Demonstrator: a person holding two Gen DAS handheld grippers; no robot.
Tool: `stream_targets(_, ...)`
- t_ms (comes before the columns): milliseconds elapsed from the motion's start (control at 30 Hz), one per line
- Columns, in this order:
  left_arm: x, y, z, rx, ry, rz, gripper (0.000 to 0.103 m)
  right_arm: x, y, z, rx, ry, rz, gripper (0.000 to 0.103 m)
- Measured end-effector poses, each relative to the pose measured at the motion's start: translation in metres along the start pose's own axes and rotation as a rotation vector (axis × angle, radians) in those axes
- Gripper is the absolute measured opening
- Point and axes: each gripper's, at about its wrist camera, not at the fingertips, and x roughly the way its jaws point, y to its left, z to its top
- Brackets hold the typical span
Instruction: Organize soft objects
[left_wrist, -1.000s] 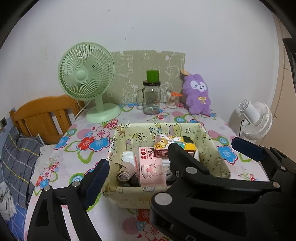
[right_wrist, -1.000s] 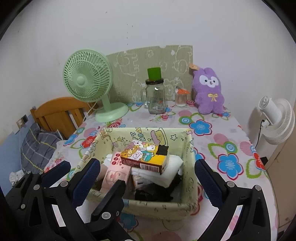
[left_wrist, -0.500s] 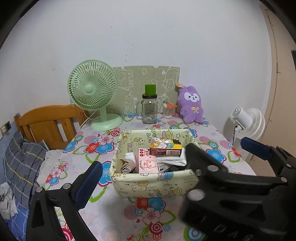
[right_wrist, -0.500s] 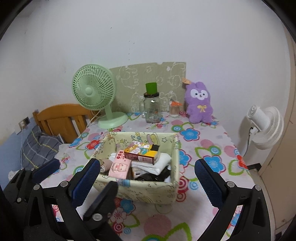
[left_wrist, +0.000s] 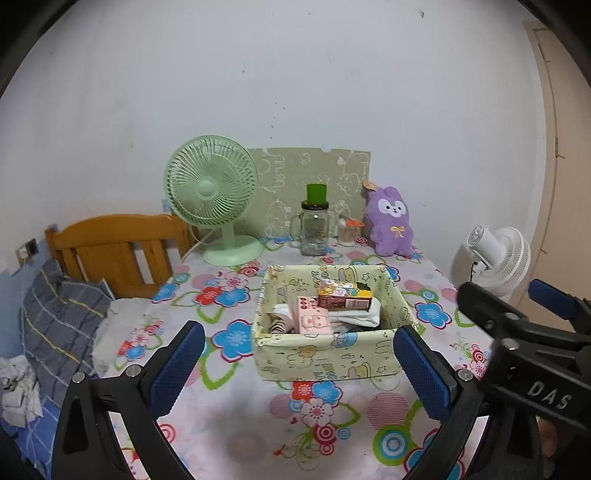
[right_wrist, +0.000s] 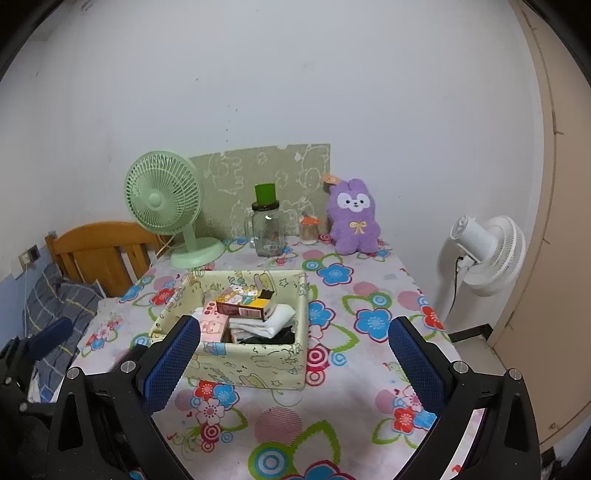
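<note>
Left wrist view: the left tongs gape wide and empty before the fabric storage box on the counter; the right tongs likewise stand wide, holding nothing.

The table has a cloth with big bright flowers on it. A soft yellow box sits in the middle. At the back, by the wall, stand a green fan, a glass jar with a green cup on top, a small pot with an orange lid, and a purple bunny. A green board leans on the wall behind them. The bunny is just beside the small pot
</note>
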Motion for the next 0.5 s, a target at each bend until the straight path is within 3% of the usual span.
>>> stream_targets(367,-0.034,0.017,-0.008,-0.009,-0.057,0.049,0.103,-0.033,-0.019,-0.009,0.040,-0.037,-0.037,0.103)
stream_targets(500,-0.039,0.022,-0.010,-0.019,-0.057,0.029,0.103,-0.043,-0.020,-0.014,0.050,-0.050,-0.040,0.103)
